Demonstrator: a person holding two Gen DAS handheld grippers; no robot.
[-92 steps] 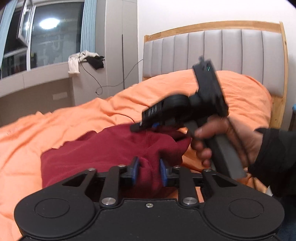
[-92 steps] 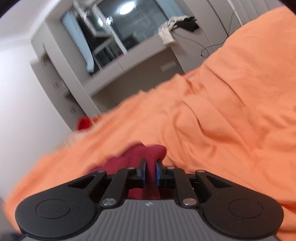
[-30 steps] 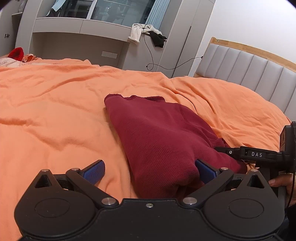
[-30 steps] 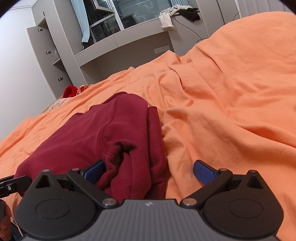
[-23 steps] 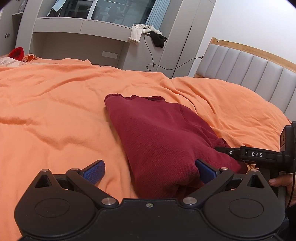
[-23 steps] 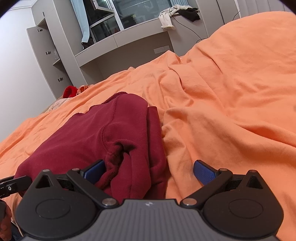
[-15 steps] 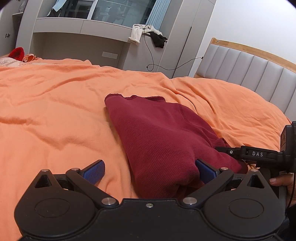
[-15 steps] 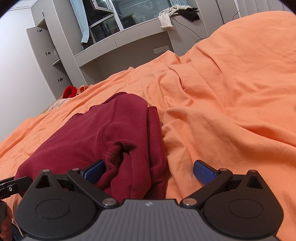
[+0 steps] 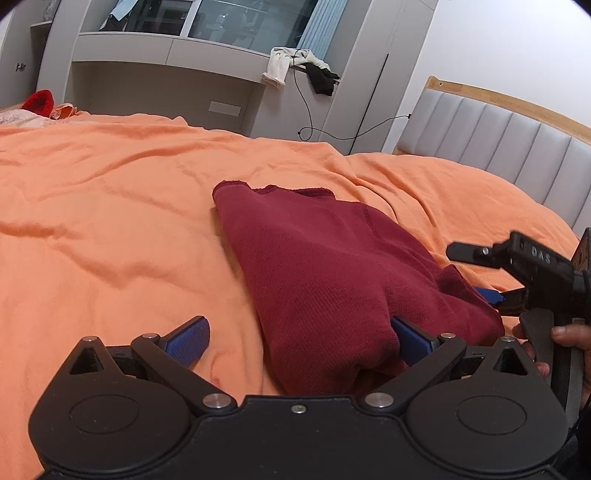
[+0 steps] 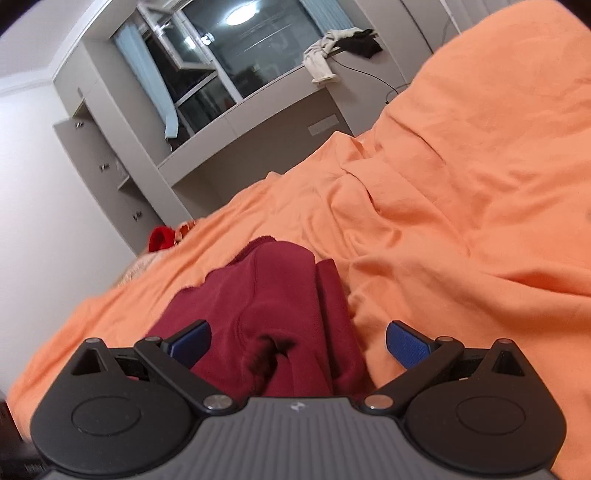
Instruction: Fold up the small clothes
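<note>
Both tools, the left tool [image 9: 299, 334] and the right tool [image 10: 297, 338], were spread wide at six o'clock of the folded maroon garment [image 9: 332, 273], which lay released on the orange bed [image 9: 110, 221], probably because this fold was finished.

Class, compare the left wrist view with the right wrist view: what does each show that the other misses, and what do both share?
Only the left wrist view shows the padded headboard, the right claw from outside, and the hand holding it. Only the right wrist view shows the white wall and the ceiling light's reflection. Both show the folded maroon garment on the orange bedspread, and each view's own claw open.
</note>
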